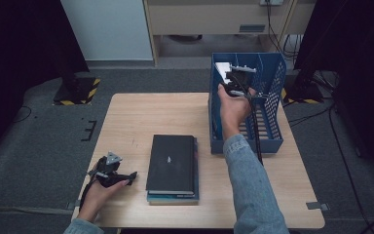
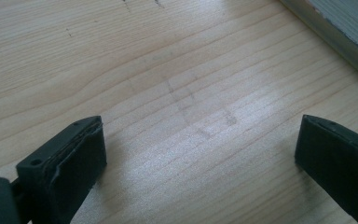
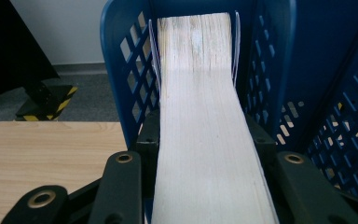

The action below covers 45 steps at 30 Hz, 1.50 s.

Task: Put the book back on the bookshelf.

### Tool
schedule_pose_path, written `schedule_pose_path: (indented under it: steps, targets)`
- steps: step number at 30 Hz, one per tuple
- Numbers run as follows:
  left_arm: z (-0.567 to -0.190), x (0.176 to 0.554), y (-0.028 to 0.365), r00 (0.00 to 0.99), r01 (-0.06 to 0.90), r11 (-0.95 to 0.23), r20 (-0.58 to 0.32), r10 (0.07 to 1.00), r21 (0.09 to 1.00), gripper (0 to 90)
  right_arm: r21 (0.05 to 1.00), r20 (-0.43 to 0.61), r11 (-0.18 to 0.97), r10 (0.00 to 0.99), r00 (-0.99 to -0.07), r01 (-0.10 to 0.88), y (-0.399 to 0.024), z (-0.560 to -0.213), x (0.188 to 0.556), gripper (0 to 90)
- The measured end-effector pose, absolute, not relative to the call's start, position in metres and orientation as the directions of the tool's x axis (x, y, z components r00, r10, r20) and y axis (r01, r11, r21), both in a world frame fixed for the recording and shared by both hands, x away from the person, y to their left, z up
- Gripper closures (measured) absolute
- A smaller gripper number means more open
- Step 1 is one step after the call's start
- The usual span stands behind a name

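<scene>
Right now the right gripper [image 1: 234,80] holds a book [image 3: 205,135] by its covers, jaws clamped on either side so the pale page edges face the camera, and the book stands in the far left compartment of the blue file rack [image 1: 271,127] at the right of the worktop [image 1: 141,112]. The likeliest trouble, as I judge it, is the book catching on the perforated divider or tipping sideways if the jaws let go before its lower edge is seated; the compartment looks only a little wider than the book. A hard push could also shove the light rack away across the worktop. The book itself is thick, with a cream, slightly streaked fore-edge and thin covers showing as lines along both sides. At the near left the left gripper [image 1: 113,171] rests low over bare wood, jaws wide and holding nothing, just left of a stack of books [image 1: 172,165] topped by a black one.
</scene>
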<state>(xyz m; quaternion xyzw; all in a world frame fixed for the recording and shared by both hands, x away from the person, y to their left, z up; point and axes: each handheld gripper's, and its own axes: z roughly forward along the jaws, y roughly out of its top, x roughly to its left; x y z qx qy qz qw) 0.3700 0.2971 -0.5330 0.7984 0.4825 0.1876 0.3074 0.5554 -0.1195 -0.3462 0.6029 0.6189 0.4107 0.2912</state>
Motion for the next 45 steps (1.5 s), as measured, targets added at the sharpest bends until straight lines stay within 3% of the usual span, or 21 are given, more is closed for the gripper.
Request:
schedule_pose_path:
  steps: [12, 35, 45]
  targets:
    - [-0.533, 0.37, 0.297, 0.46, 0.655, -0.342, 0.004, 0.888, 0.674, 1.2, 0.862, 0.124, -0.051, 0.986, -0.112, 0.505, -0.115, -0.349, 0.547, 57.6]
    - [-0.533, 0.371, 0.296, 0.461, 0.653, -0.341, 0.003, 0.887, 0.676, 1.1, 0.867, 0.169, -0.048, 0.965, -0.201, 0.497, -0.102, -0.346, 0.542, 42.6]
    - [-0.534, 0.371, 0.296, 0.461, 0.652, -0.341, 0.003, 0.888, 0.677, 1.1, 0.87, 0.16, -0.031, 0.961, -0.224, 0.492, -0.108, -0.345, 0.539, 22.1]
